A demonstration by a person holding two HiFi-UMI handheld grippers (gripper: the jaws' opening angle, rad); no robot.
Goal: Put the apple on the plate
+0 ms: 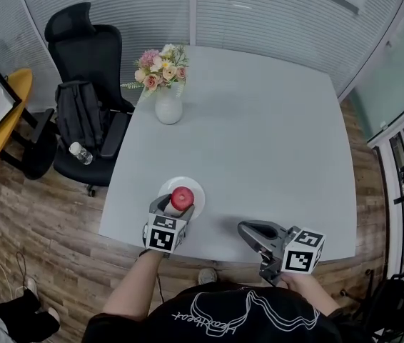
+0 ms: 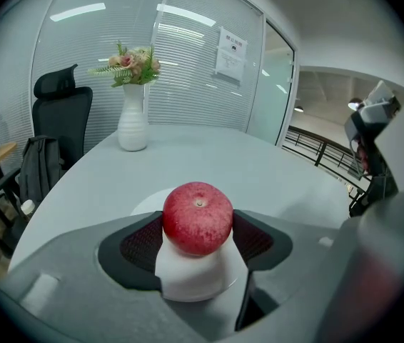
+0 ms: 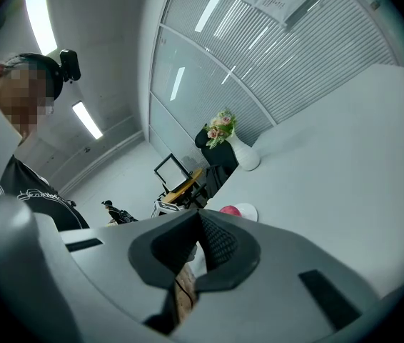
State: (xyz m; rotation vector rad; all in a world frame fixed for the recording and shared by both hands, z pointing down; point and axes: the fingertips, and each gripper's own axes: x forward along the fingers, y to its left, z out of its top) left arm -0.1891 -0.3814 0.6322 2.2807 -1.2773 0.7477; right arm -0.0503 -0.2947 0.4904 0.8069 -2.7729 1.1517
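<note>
Head view, progress: the apple [image 1: 182,196] is over the white plate [image 1: 197,185], which sits near the table's [image 1: 259,134] near left edge. I judge the carry to be as good as done.
Head view, left to do: letting go of the fruit and drawing the tool clear, as far as I can judge.
Head view, left hand-held gripper [image 1: 180,205]: it reaches in from the near side with the apple between its jaws.
Head view, right hand-held gripper [image 1: 247,229]: it is near the table's near edge, well apart from the plate, and takes no part.
Left gripper view, grip: clenched on the apple. The dark pads [image 2: 143,243] press its two sides, stem end up.
Left gripper view, apple against plate: the white plate shows directly below and behind the fruit. Whether it already rests on the plate or hangs just above it, I cannot tell.
Right gripper view, jaws: closed together with nothing between them.
Right gripper view, apple: small and far off to the front, at the plate and away from this tool.
</note>
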